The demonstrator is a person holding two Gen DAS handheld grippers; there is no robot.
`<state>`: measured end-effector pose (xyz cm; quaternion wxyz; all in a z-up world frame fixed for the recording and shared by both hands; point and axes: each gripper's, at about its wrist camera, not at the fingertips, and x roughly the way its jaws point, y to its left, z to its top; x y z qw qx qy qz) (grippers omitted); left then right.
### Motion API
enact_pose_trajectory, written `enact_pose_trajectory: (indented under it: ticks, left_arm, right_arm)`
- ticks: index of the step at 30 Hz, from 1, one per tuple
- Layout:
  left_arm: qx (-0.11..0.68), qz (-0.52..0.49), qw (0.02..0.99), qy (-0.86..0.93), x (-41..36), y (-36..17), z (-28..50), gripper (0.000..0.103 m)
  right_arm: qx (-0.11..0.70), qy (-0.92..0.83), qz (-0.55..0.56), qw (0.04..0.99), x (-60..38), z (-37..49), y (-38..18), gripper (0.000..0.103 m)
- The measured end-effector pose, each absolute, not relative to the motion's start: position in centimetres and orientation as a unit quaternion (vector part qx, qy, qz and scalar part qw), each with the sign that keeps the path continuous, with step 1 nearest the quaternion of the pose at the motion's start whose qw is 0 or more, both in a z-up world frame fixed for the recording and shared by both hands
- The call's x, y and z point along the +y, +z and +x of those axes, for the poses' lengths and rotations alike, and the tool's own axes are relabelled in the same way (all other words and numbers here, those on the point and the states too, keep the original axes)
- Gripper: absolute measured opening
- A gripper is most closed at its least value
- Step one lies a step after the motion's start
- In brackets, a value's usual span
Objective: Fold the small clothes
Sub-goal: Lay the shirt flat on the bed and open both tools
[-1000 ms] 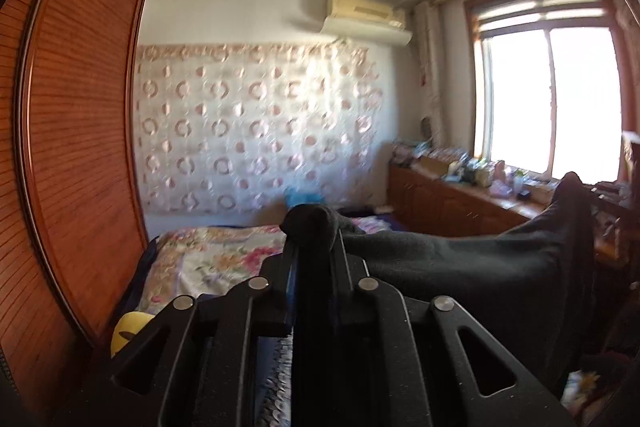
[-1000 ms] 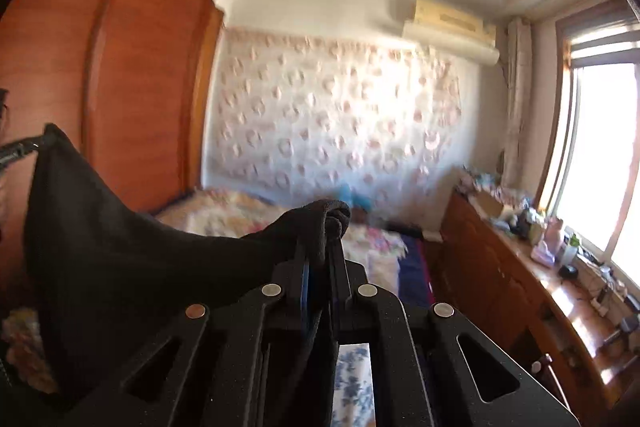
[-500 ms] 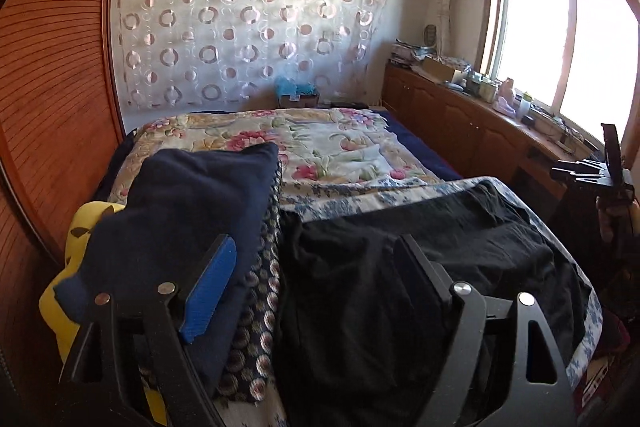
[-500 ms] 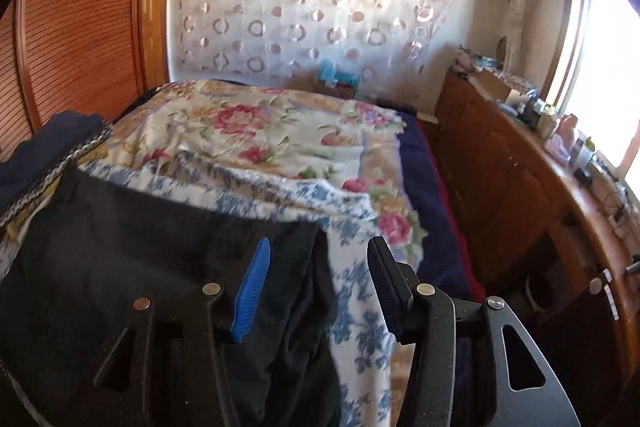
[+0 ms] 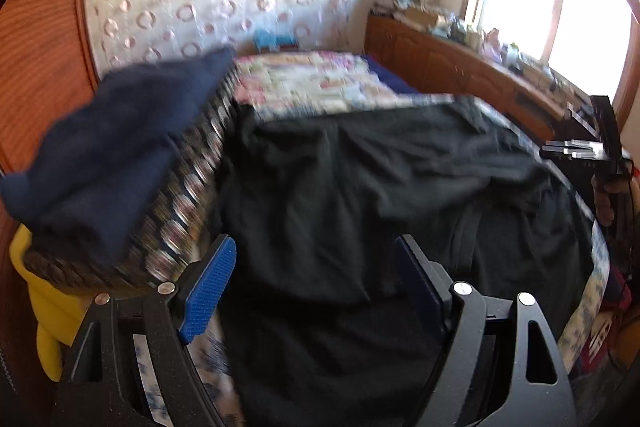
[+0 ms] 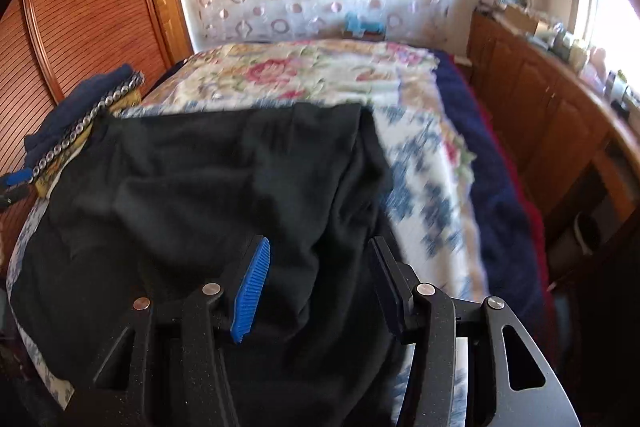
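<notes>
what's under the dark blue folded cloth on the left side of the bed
The dark blue folded cloth lies on a folded fabric patterned with pale rings, which shows along its right edge. Something yellow pokes out below. How far each extends underneath is covered.

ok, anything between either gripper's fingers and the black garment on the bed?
Nothing visible. The black garment lies spread directly beneath the open left gripper and open right gripper; the folded navy pile sits off to its side.
</notes>
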<state>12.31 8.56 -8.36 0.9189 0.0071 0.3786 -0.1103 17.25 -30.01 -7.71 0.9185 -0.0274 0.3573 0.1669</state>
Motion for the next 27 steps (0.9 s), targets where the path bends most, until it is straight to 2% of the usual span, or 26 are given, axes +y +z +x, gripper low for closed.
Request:
enact_pose_trajectory:
  ticks: [4, 12, 18, 27]
  left_arm:
    - [0.414, 0.015, 0.904, -0.109, 8.0, -10.4, 12.8, 0.082]
    - [0.43, 0.027, 0.897, -0.096, 7.7, -11.9, 12.5, 0.082]
    - [0.436, 0.048, 0.892, -0.107, 7.2, -12.2, 12.4, 0.094]
    - [0.436, 0.048, 0.892, -0.108, 7.1, -12.5, 12.9, 0.095]
  right_arm:
    - [0.374, 0.172, -0.025, 0.911, -29.3, 17.4, -9.1, 0.053]
    - [0.374, 0.178, -0.038, 0.91, -29.5, 16.5, -9.0, 0.053]
    - [0.359, 0.169, -0.061, 0.916, -28.7, 16.3, -9.2, 0.053]
    - [0.35, 0.166, -0.072, 0.919, -28.3, 15.5, -9.9, 0.054]
